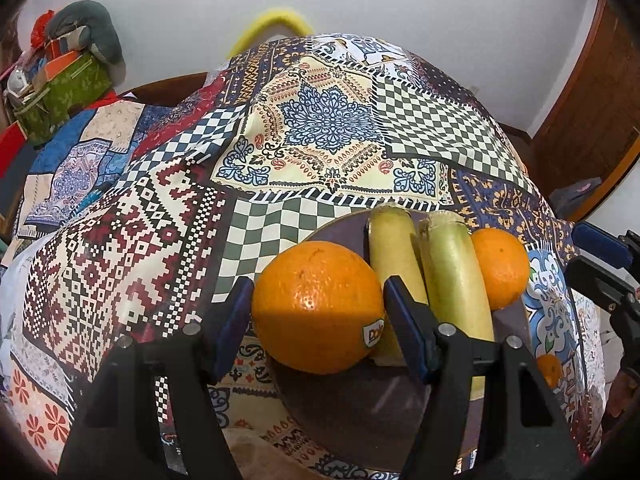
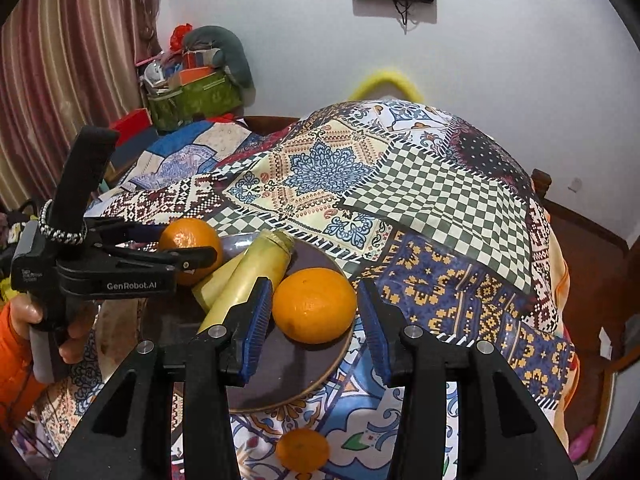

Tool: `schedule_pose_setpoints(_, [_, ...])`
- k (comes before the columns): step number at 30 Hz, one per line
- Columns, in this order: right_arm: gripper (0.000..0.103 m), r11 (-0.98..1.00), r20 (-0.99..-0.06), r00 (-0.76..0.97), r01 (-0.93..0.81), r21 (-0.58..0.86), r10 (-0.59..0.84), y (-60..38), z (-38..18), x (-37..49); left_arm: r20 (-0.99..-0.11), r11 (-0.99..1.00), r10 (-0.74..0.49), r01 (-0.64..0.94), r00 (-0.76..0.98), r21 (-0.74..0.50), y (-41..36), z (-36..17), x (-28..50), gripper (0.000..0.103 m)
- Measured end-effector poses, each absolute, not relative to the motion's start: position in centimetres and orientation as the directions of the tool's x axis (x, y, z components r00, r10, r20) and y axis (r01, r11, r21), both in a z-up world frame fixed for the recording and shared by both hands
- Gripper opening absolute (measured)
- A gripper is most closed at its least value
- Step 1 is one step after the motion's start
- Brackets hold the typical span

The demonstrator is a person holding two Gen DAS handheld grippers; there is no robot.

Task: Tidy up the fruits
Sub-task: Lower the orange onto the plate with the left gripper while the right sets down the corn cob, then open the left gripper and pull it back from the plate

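My left gripper (image 1: 320, 300) is shut on a large orange (image 1: 316, 272) with a sticker, over the left rim of a dark round plate (image 1: 360, 412). Two bananas (image 1: 452, 280) and a second orange (image 1: 502, 268) lie on that plate. In the right wrist view my right gripper (image 2: 314, 320) stands open around the second orange (image 2: 314, 304), which rests on the plate (image 2: 280, 376); its blue pads (image 2: 256, 320) stand slightly apart from it. The left gripper (image 2: 186, 245) holds its orange (image 2: 188, 230) at the plate's far left. A small orange (image 2: 303, 450) lies on the cloth near me.
A patchwork tablecloth (image 1: 320, 132) covers the table. A green bag (image 2: 192, 100) full of clutter stands at the back left, and a yellow loop (image 2: 386, 80) rises behind the table. A hand in an orange sleeve (image 2: 16, 360) holds the left gripper's handle.
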State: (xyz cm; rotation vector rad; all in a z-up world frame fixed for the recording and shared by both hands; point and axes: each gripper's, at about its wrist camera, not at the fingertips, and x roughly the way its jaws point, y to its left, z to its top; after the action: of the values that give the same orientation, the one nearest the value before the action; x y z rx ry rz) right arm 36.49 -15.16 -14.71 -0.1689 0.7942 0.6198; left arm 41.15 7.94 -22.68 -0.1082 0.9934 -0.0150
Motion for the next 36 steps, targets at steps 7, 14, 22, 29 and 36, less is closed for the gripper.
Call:
schedule_pose_setpoints(7, [0.041, 0.81, -0.714, 0.527, -0.578, 0.096, 0.461, -15.4, -15.1, 36.2, -0.841, 0.995, -0.045, -0.054, 0.539, -0.088, 7.7, -23.3, 41.7, 0.067])
schedule_pose_setpoints(14, [0.041, 0.815, -0.717, 0.525, -0.569, 0.104, 0.458, -16.1, -15.0, 35.7, -0.857, 0.992, -0.057, -0.067, 0.513, -0.106, 8.0, -23.1, 41.3, 0.067])
schedule_pose_setpoints(22, [0.041, 0.821, -0.715, 0.531, -0.56, 0.108, 0.456, -16.7, -14.4, 34.3, -0.844, 0.993, -0.07, -0.047, 0.532, -0.113, 7.6, -21.0, 38.9, 0.067])
schedule_pose_setpoints(29, [0.042, 0.825, -0.697, 0.55, -0.554, 0.108, 0.46, -17.3, -12.6, 32.1, -0.794, 0.997, -0.047, -0.016, 0.606, -0.071, 6.4, -16.6, 34.9, 0.067])
schedule_pose_setpoints(36, [0.051, 0.83, -0.663, 0.587, -0.549, 0.095, 0.465, -17.9, -10.4, 29.0, -0.738, 0.997, -0.054, -0.001, 0.673, -0.074, 5.7, -12.4, 30.2, 0.067])
